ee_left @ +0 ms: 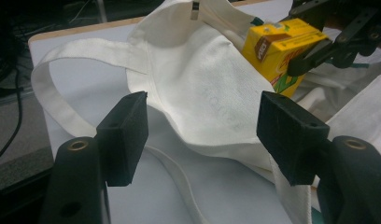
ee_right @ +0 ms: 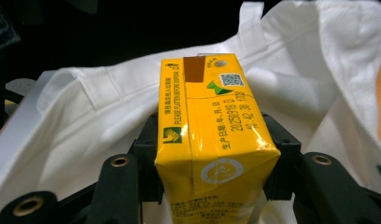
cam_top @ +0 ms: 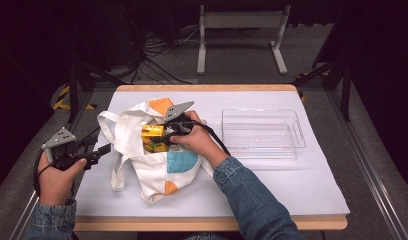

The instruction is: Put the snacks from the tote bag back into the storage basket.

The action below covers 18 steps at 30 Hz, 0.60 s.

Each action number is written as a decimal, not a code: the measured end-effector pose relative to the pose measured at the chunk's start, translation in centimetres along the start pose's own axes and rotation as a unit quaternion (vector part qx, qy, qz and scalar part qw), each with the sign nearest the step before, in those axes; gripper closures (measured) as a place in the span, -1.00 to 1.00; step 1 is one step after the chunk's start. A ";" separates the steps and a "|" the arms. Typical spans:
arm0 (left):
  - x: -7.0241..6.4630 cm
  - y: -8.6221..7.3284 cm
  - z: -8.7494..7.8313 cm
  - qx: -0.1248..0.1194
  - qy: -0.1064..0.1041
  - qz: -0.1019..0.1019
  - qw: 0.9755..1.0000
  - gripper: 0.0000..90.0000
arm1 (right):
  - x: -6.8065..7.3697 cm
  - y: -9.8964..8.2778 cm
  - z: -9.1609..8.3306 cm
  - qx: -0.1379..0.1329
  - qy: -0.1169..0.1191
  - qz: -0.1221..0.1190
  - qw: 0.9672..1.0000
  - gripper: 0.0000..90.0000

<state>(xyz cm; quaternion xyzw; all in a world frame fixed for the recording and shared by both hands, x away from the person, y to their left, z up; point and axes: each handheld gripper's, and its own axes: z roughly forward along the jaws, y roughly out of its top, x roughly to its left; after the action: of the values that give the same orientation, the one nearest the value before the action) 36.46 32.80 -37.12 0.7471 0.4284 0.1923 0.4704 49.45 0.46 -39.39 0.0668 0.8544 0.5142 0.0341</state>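
Clear tray beside tote bag

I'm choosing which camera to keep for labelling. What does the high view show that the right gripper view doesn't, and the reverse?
The high view alone shows the clear plastic tray on the white table cover, the left gripper open beside the bag, and both denim sleeves. The right gripper view alone shows the carton's printed date, QR code and brown tab. Both show the yellow drink carton clamped in the right gripper, at the mouth of the white tote bag.
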 end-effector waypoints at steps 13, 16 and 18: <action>-0.1 0.1 0.1 -0.001 -0.003 -0.002 1.000 -0.25 | 0.3 3.0 -3.1 -0.045 -0.003 -0.006 0.999 0.14; -0.1 0.1 0.1 -0.002 -0.003 0.000 1.000 -0.25 | 0.3 3.4 -3.8 -0.050 -0.006 -0.010 0.999 0.14; -0.1 0.1 0.1 -0.002 -0.003 0.000 1.000 -0.25 | 0.3 3.7 -4.3 -0.053 -0.004 -0.011 0.999 0.14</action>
<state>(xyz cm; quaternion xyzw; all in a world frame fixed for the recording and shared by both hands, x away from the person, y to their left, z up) 36.56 32.61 -37.05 0.7468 0.4266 0.1913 0.4730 48.88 -1.57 -34.07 0.0580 0.8266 0.5578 0.0465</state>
